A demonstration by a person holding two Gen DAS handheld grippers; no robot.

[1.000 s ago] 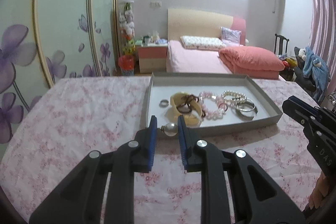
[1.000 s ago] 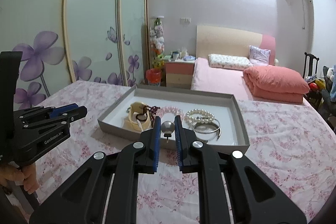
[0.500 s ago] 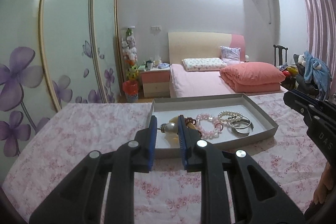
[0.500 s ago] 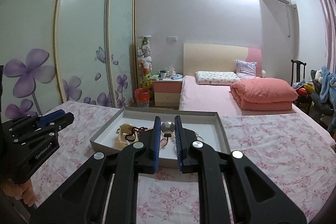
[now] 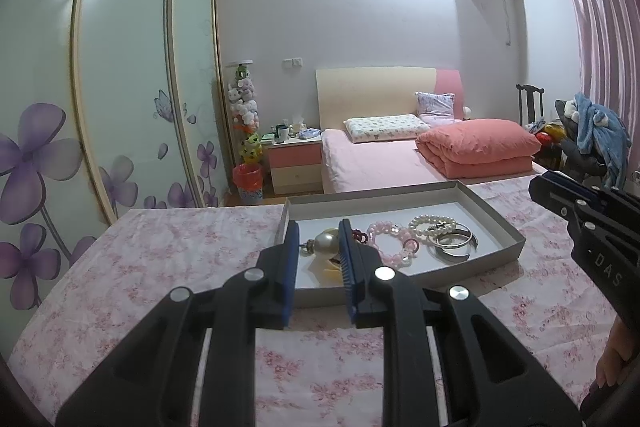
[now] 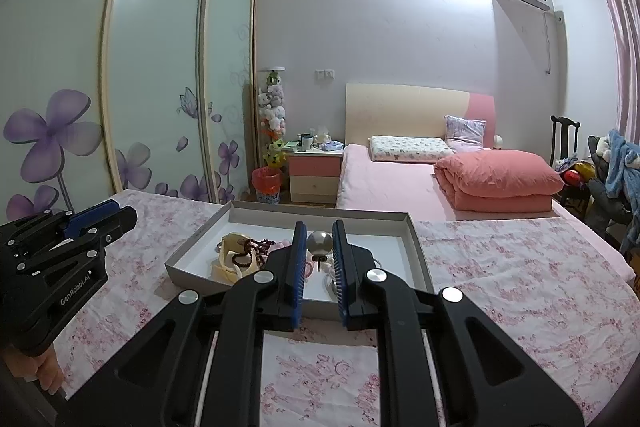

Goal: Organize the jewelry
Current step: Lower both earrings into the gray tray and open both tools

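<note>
A shallow grey tray [image 5: 505, 227] [image 6: 192, 239] lies on the pink floral tablecloth, holding a pink bead bracelet [image 5: 386, 237], a white pearl bracelet [image 5: 434, 223], silver bangles [image 5: 456, 247], a cream hair clip [image 6: 232, 259] and dark beads [image 6: 260, 247]. My left gripper [image 5: 319, 241] is shut on a white pearl earring [image 5: 326, 245], held above the tray's near edge. My right gripper [image 6: 319, 241] is shut on a grey pearl earring [image 6: 319, 242], its post pointing down, also over the tray's near side. Each gripper shows at the edge of the other's view.
The table's cloth [image 5: 160, 267] spreads to both sides of the tray. Beyond the table stand a bed with a folded pink quilt [image 5: 476, 147], a bedside cabinet [image 5: 296, 163], a red bin [image 5: 248, 181] and sliding wardrobe doors [image 5: 120, 87]. A hand [image 6: 44, 371] grips the left tool.
Both grippers have tilted upward, so the tray sits lower and more of the room shows. Each keeps its pearl earring between the pads.
</note>
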